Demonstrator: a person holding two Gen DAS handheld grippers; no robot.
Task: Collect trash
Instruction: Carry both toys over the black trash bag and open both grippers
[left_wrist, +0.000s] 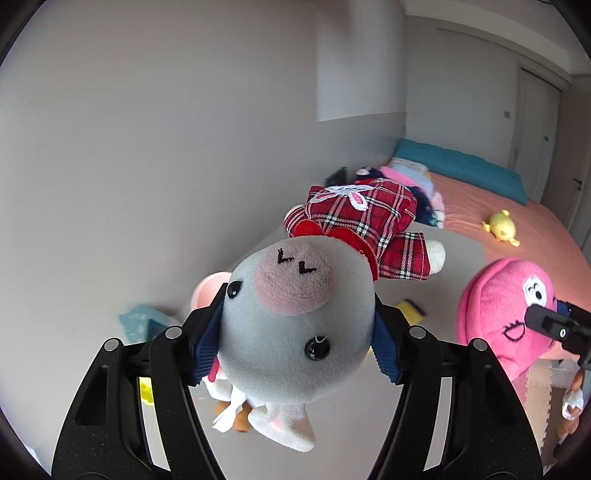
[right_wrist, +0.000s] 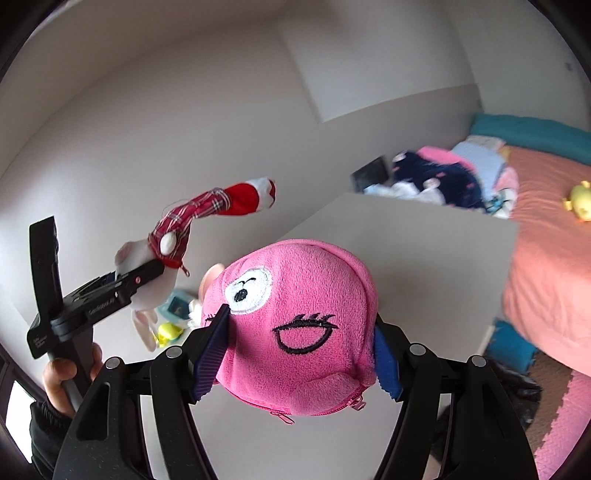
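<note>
The bed (left_wrist: 517, 206), with its coral sheet, fills the far right of the room; a grey bench (right_wrist: 424, 236) stands in front of it, below both tools. The right tool (right_wrist: 295, 350) is clamped on a round pink plush pouch (right_wrist: 295, 317), its blue pads pressing the pouch's sides, zipper hanging underneath. The left tool (left_wrist: 295, 343) is clamped on the head of a white plush doll in a red plaid dress (left_wrist: 291, 317), whose long axis runs straight away from the tool toward the bed, ears dangling below. Both toys are held up clear of the bench, side by side, so either hand looks equally ready to carry its load off.
</note>
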